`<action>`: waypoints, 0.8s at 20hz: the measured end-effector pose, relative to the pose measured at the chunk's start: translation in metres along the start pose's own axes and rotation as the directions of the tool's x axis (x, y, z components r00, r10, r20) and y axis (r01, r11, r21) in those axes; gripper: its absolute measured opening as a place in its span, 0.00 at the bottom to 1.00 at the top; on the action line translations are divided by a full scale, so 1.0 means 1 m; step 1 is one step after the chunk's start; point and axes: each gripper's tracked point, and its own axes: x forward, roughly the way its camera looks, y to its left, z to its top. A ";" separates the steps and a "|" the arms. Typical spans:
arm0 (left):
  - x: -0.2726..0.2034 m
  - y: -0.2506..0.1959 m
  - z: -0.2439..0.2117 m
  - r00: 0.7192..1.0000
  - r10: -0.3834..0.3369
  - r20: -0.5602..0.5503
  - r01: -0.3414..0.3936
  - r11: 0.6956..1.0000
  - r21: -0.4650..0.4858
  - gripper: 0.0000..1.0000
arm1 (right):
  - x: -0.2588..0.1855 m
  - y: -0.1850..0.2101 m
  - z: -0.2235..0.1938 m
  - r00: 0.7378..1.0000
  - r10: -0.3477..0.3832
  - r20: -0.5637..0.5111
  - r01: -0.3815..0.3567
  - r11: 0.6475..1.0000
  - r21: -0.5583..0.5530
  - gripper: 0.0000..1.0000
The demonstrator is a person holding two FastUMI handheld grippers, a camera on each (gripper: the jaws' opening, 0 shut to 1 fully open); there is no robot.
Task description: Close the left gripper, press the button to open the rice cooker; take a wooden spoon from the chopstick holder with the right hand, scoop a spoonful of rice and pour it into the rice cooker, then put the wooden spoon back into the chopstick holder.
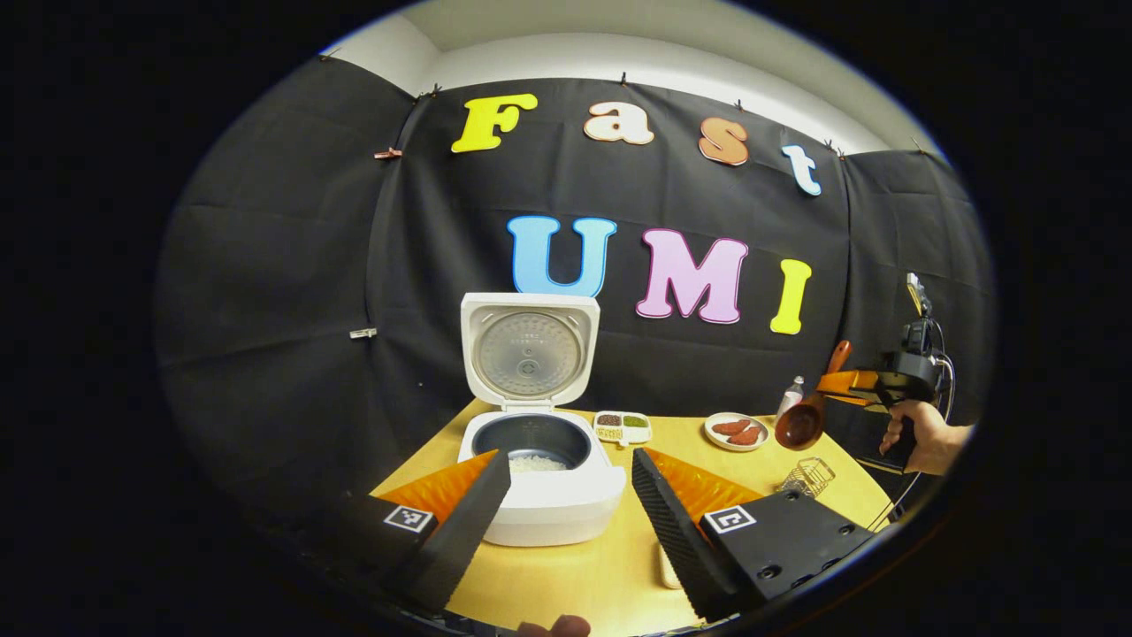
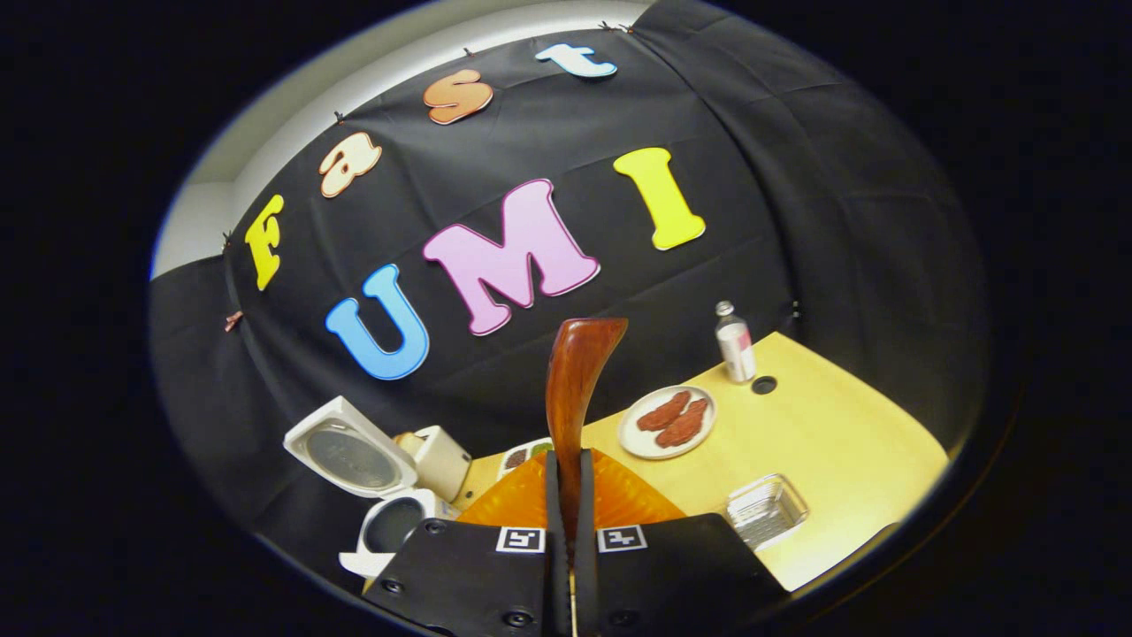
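The brown, glossy wooden spoon [image 2: 579, 389] was clamped by its handle between the two fingers of the right gripper [image 2: 566, 495], which pressed on it from both sides; in the right gripper view the handle rose from between them with its curved end uppermost. In the left gripper view the same spoon [image 1: 806, 412] hung in the air at the right side of the scene, its round bowl lowest and tilted toward the table, held by the right gripper [image 1: 853, 383] with a hand [image 1: 920, 435] around the grip behind it. Below it stood the small wire-mesh chopstick holder [image 1: 806, 476] on the yellow wooden table [image 1: 619, 566].

The white rice cooker [image 1: 544, 478] stood open near the table's left edge, its lid upright with the round metal inner plate facing forward, and a layer of white rice [image 1: 538, 462] lay in the dark inner pot. The left gripper [image 1: 566, 509] hovered in front of the cooker with its fingers wide apart and nothing between them, the cooker's front showing in the gap.

Behind the cooker sat a small white divided tray of grains [image 1: 623, 425], and to its right a round white plate with reddish pieces of food [image 1: 736, 431]. Near the back wall stood a small clear bottle with a pale cap [image 2: 735, 340], with a dark round hole [image 2: 764, 385] in the tabletop just beside it.
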 end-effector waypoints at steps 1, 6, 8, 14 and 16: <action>0.000 -0.005 0.001 1.000 -0.001 -0.002 0.001 1.000 0.010 0.95 | -0.001 -0.017 0.002 1.000 -0.020 0.002 0.020 1.000 -0.012 0.07; -0.001 -0.015 0.001 0.999 0.020 -0.030 -0.019 0.999 0.049 0.95 | 0.008 -0.091 -0.002 0.993 -0.117 -0.010 0.116 0.990 -0.076 0.07; -0.004 -0.017 0.008 0.999 0.037 -0.022 -0.035 0.997 0.070 0.95 | 0.016 -0.111 -0.014 0.990 -0.138 -0.034 0.134 0.986 -0.097 0.07; -0.007 -0.028 0.018 0.998 0.061 -0.013 -0.058 0.988 0.141 0.94 | 0.034 -0.144 -0.048 0.982 -0.169 -0.087 0.160 0.982 -0.105 0.07; -0.007 -0.033 0.017 0.998 0.063 -0.019 -0.060 0.988 0.139 0.93 | 0.038 -0.152 -0.057 0.979 -0.174 -0.105 0.163 0.981 -0.106 0.07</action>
